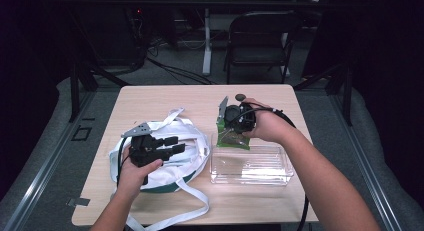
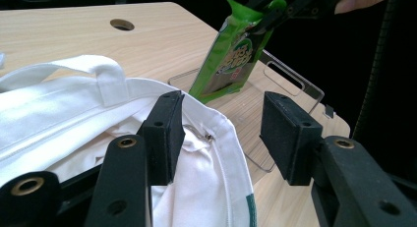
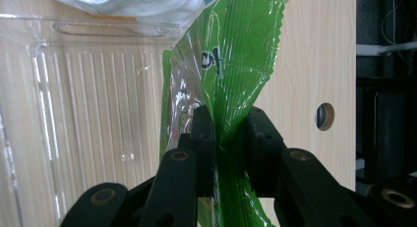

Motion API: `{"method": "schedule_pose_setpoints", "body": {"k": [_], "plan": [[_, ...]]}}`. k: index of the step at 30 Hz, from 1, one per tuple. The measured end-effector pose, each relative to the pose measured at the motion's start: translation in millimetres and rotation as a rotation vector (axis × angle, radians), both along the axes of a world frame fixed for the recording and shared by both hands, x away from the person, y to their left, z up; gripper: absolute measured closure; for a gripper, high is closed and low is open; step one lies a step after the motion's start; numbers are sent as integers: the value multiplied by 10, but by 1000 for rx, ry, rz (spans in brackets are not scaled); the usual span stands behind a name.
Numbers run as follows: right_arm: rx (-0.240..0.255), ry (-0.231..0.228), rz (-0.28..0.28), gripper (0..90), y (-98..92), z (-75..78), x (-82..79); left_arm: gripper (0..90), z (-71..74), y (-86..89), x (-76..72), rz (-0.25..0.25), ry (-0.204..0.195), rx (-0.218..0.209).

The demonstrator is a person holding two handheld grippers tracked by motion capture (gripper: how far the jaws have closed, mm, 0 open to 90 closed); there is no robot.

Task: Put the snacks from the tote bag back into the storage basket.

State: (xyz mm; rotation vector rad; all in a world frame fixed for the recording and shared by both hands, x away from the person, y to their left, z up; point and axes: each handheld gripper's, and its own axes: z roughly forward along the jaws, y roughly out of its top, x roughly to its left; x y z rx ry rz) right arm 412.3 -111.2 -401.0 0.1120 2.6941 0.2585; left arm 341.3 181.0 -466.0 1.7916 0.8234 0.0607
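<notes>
1. Dark curtains and a folding chair point(image 1: 260, 38) stand beyond the far edge of our light wooden table point(image 1: 165, 98), on a grey floor strewn with cables.
2. We see a round cable hole point(image 2: 122, 24) in the table top, far from the clear plastic bin point(image 1: 252, 166).
3. We grasp a green snack packet point(image 1: 231, 136) in our right gripper point(image 1: 235, 122), jaws clenched on its crimped upper end; the packet hangs over the bin's far wall, its lower end at the rim.
4. Its printed wording is creased and angled; we cannot read the brand.
5. Our left gripper point(image 1: 172, 145) sits to the left of the bin over a white tote bag point(image 1: 192, 136), jaws parted and gripping nothing, one pad against the bag's rim.
6. We see the bag's straps trail toward the near table edge.
</notes>
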Motion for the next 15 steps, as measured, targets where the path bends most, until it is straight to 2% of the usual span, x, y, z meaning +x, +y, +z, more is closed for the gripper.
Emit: {"method": "schedule_pose_setpoints", "body": {"k": [7, 15], "plan": [[-28, -12, 17, 763, 54, -143, 29, 507, -13, 25, -7, 11, 5, 2], [-6, -19, 29, 764, 64, -264, 51, 508, -29, 52, -3, 22, 12, 1]]}}
